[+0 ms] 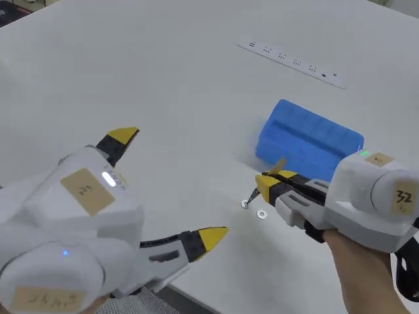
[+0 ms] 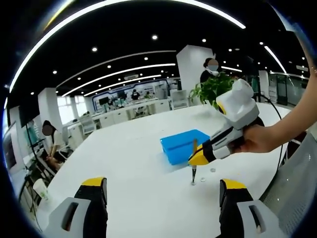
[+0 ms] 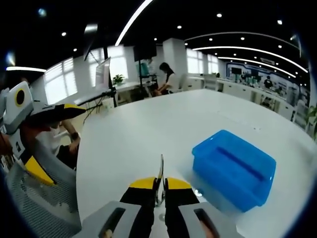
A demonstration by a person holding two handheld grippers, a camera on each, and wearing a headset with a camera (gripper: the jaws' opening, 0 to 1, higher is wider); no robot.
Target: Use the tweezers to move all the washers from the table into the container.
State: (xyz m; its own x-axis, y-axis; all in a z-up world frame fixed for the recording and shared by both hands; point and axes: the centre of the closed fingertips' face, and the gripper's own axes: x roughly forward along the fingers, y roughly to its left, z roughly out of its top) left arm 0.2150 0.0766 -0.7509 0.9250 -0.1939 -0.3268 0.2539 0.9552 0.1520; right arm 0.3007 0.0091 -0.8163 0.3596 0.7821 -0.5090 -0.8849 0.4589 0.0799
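- The white table (image 1: 196, 85) fills the scene and carries everything else.
- The blue container (image 1: 308, 140) sits on the right half of the table, open side up, just beyond the right gripper.
- A white power strip (image 1: 291, 62) lies at the far right of the table, well apart from the container.
- The left gripper (image 1: 169, 186) hangs over the table's near left edge. Its yellow-tipped jaws are spread wide with nothing between them.
- The right gripper (image 1: 268, 183) is held in a hand at the near right, just beside the container's near side. Its jaws are clamped together on the tweezers (image 1: 254, 195).
- The tweezers stick out past the jaw tips and slant down towards the table, ending just left of the container's near corner.
- Two washers (image 1: 262, 214) lie on the table near the container. One is right at the tweezers' tip and the other just nearer and to the right. I cannot tell whether the tip touches or grips the first one.
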